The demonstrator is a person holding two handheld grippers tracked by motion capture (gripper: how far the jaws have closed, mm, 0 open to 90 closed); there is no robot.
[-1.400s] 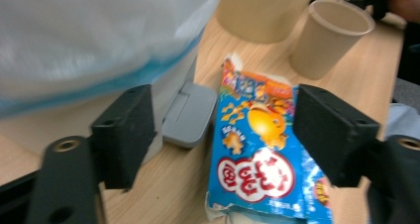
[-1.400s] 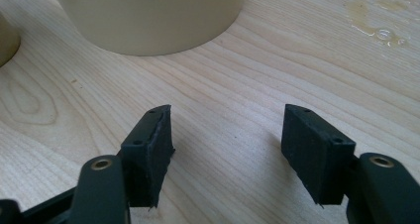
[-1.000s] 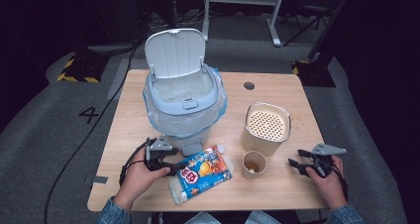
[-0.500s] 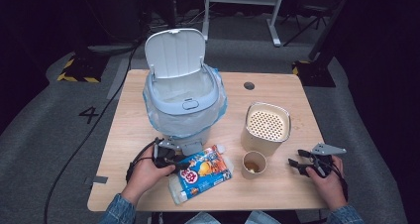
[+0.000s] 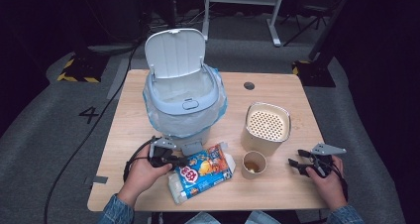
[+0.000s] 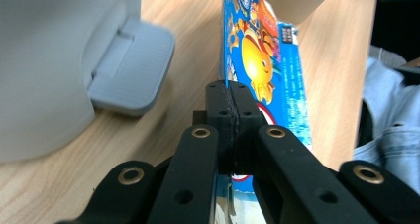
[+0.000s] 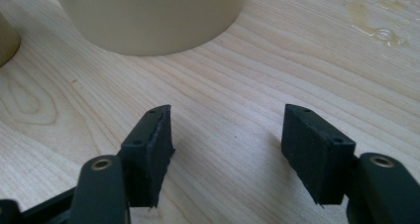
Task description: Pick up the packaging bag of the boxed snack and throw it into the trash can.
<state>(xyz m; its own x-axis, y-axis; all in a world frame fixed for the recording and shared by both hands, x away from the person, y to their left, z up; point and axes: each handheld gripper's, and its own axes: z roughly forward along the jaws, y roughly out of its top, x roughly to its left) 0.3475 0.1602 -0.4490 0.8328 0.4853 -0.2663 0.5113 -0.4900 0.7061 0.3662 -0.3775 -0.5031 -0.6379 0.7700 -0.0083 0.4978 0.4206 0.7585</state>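
Wooden table (image 5: pixel 277 194) | left gripper (image 6: pixel 229 97) pinching blue snack bag (image 6: pixel 262 60), lettering unreadable | right gripper (image 7: pixel 225 135) agape, empty

1. Before me, the wooden table (image 5: pixel 277 194).
2. Blue-grey bin (image 5: pixel 184 110), lid raised, plastic liner inside.
3. Beige perforated-top container (image 5: pixel 266 127), to my right of the bin.
4. Paper cup (image 5: pixel 254 164), just beside the container.
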